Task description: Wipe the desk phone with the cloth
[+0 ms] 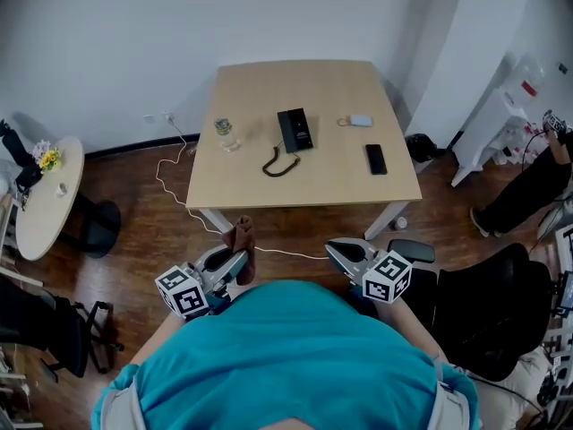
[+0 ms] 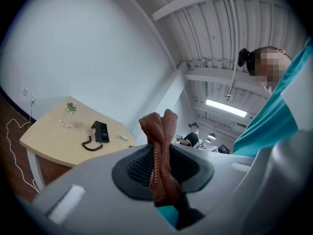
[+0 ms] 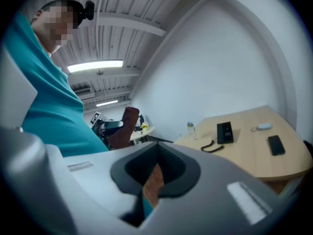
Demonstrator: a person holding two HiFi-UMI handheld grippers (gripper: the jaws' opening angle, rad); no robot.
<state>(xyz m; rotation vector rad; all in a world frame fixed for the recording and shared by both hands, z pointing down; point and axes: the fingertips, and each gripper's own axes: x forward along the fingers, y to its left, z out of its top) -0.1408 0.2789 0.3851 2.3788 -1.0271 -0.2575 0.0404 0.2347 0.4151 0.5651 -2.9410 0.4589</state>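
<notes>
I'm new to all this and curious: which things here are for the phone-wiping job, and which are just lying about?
For the job: desk phone, cloth in the left claw.
Lying about: bottle, mobile phone, small white item.

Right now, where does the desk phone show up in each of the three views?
Head view: desk phone near the middle of the table, in the upper centre of the picture.
Left gripper view: desk phone left of centre, on the far tabletop.
Right gripper view: desk phone right of centre, on the tabletop.
Shared landmark: the clear bottle, left of the phone in all three.
</notes>
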